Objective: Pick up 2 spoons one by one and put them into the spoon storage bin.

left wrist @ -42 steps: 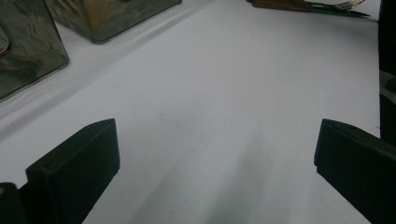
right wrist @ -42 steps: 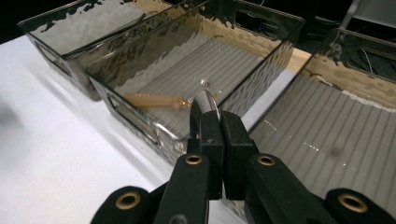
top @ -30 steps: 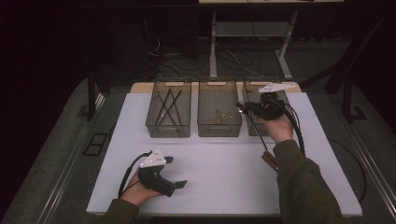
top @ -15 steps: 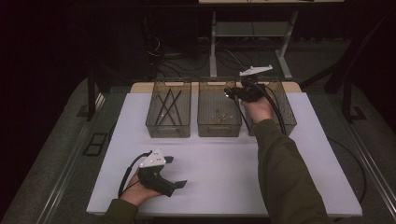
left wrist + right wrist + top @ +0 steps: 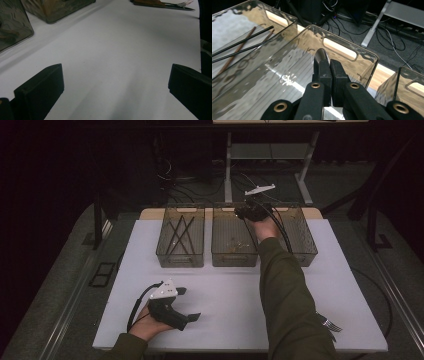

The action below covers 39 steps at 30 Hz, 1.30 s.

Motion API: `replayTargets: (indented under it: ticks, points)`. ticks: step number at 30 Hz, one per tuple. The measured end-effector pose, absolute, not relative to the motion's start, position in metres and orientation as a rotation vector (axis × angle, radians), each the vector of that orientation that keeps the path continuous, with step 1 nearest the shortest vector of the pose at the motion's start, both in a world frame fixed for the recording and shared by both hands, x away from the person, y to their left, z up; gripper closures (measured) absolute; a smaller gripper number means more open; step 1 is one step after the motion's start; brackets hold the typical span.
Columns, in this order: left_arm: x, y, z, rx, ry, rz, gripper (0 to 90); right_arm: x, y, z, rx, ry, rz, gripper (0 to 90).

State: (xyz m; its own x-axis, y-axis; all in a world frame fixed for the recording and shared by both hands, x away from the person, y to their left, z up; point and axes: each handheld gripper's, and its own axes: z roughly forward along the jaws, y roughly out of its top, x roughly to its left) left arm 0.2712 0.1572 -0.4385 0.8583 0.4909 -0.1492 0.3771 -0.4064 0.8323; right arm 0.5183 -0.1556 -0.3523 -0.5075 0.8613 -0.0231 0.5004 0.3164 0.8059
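Right gripper (image 5: 329, 65), jaws clamped on a spoon (image 5: 321, 55), hovers over the middle bin (image 5: 342, 47) directly beneath it; thin grip risks the spoon slipping and missing the bin.

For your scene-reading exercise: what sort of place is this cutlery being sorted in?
Probably a lab or recording workspace, not a kitchen: a white table with three clear bins, loose cables on the carpet behind, and a metal desk frame in a darkened room.

A lab-like recording space: white table (image 5: 235, 315) on dark carpet, loose cables (image 5: 200, 190) and metal stand legs (image 5: 305, 185) behind.
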Motion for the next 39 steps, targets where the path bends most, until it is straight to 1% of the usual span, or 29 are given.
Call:
replayTargets:
  ticks: [1, 2, 3, 4, 8, 12, 22, 29, 33, 35, 36, 37, 39]
  points:
    - [0.271, 0.157, -0.439, 2.042, 0.631, 0.144, 0.0, 0.52, -0.156, -0.355, 1.215, 2.126, 1.073, 87.6]
    - [0.271, 0.157, -0.439, 2.041, 0.629, 0.142, 0.0, 0.521, -0.155, -0.357, 1.229, 2.118, 1.071, 81.7]
    - [0.271, 0.157, -0.438, 2.042, 0.629, 0.14, 0.0, 0.521, -0.155, -0.359, 1.248, 2.102, 1.063, 67.6]
    - [0.271, 0.157, -0.438, 2.044, 0.625, 0.139, 0.0, 0.521, -0.154, -0.36, 1.272, 2.093, 1.065, 61.1]
    - [0.27, 0.156, -0.438, 2.041, 0.622, 0.14, 0.0, 0.512, -0.156, -0.359, 1.293, 2.129, 1.07, 50.9]
    - [0.269, 0.157, -0.437, 2.043, 0.62, 0.148, 0.0, 0.496, -0.166, -0.357, 1.298, 2.137, 1.109, 45.9]
    - [0.269, 0.159, -0.437, 2.027, 0.624, 0.153, 0.0, 0.458, -0.194, -0.355, 1.293, 2.164, 1.228, 38.5]
    - [0.269, 0.158, -0.437, 2.023, 0.624, 0.147, 0.0, 0.432, -0.204, -0.355, 1.225, 2.201, 1.28, 33.6]
    - [0.269, 0.157, -0.438, 2.026, 0.625, 0.144, 0.0, 0.419, -0.21, -0.358, 1.202, 2.218, 1.3, 29.0]
    - [0.269, 0.158, -0.438, 2.031, 0.623, 0.145, 0.0, 0.413, -0.215, -0.359, 1.202, 2.21, 1.319, 26.3]
    - [0.269, 0.158, -0.438, 2.031, 0.623, 0.145, 0.0, 0.41, -0.218, -0.36, 1.196, 2.202, 1.321, 23.8]
    - [0.269, 0.158, -0.438, 2.039, 0.616, 0.146, 0.0, 0.406, -0.22, -0.361, 1.194, 2.199, 1.319, 18.8]
    - [0.268, 0.158, -0.438, 2.039, 0.614, 0.145, 0.0, 0.4, -0.225, -0.363, 1.197, 2.207, 1.311, 14.1]
